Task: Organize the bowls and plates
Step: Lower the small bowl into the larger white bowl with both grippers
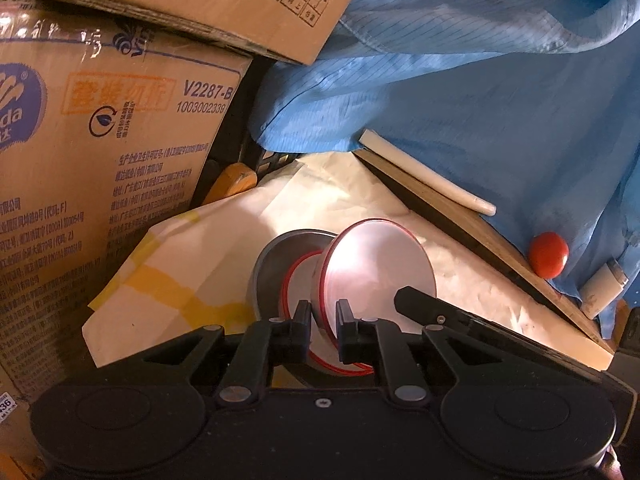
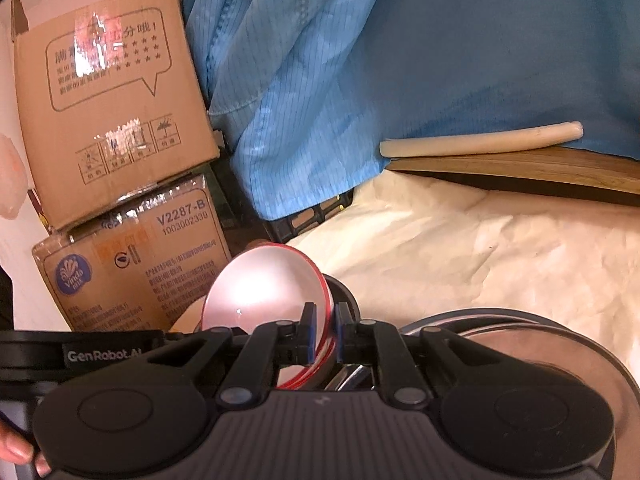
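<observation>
Left wrist view: left gripper (image 1: 324, 330) is clamped on the rim of a red-rimmed white bowl (image 1: 378, 268) held tilted on edge directly ahead of the fingers, with a grey plate (image 1: 276, 256) just behind it to the left over the paper-covered table (image 1: 352, 188); the other gripper's tip pokes in from the right. Right wrist view: right gripper (image 2: 324, 332) pinches the same bowl's (image 2: 264, 288) rim between its pads, a grey dish (image 2: 520, 320) just right of the fingers. The bowl looks light, rigid, glossy, so probably slippery and chip-prone; a rim pinch seems the only hold, kept firm and low.
</observation>
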A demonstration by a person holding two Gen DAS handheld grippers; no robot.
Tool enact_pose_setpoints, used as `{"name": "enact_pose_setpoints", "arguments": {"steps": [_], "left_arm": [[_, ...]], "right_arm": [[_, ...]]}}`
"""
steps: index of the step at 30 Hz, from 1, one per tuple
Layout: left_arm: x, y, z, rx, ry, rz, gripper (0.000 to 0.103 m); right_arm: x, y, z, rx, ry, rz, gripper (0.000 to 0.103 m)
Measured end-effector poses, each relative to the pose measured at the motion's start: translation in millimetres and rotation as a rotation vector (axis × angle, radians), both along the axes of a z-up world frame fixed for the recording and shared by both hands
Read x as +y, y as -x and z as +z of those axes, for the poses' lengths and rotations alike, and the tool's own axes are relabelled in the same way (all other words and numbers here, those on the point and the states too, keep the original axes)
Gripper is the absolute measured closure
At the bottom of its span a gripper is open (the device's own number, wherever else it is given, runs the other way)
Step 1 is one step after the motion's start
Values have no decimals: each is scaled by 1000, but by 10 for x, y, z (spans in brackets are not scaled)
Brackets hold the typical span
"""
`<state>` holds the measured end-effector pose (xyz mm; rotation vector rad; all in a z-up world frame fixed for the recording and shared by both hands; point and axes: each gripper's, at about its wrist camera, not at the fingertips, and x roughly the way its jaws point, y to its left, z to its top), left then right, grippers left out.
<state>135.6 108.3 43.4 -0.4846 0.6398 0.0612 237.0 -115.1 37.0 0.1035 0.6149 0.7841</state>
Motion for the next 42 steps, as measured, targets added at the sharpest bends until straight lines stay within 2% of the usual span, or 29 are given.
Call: {"name": "enact_pose_setpoints", "arguments": {"steps": [7, 20, 23, 36, 38, 42], "left_arm": [[38, 35, -7, -18, 24, -2, 88], [4, 7, 63, -7, -51, -44, 85], [10, 4, 80, 5, -86, -34, 79], [55, 8, 52, 16, -65, -49, 79], [61, 22, 61, 10, -58, -45, 74], [74, 74, 98, -8, -48, -38, 67]], "right_arm": [[61, -1, -13, -5, 39, 9, 92], [139, 17, 41, -22, 113, 11, 92], [136, 16, 38, -25, 119, 9, 92], [88, 55, 55, -34, 112, 12, 89], [56, 55, 70, -34, 100, 5, 88], [-23, 60, 107, -39, 79, -4, 72]]}}
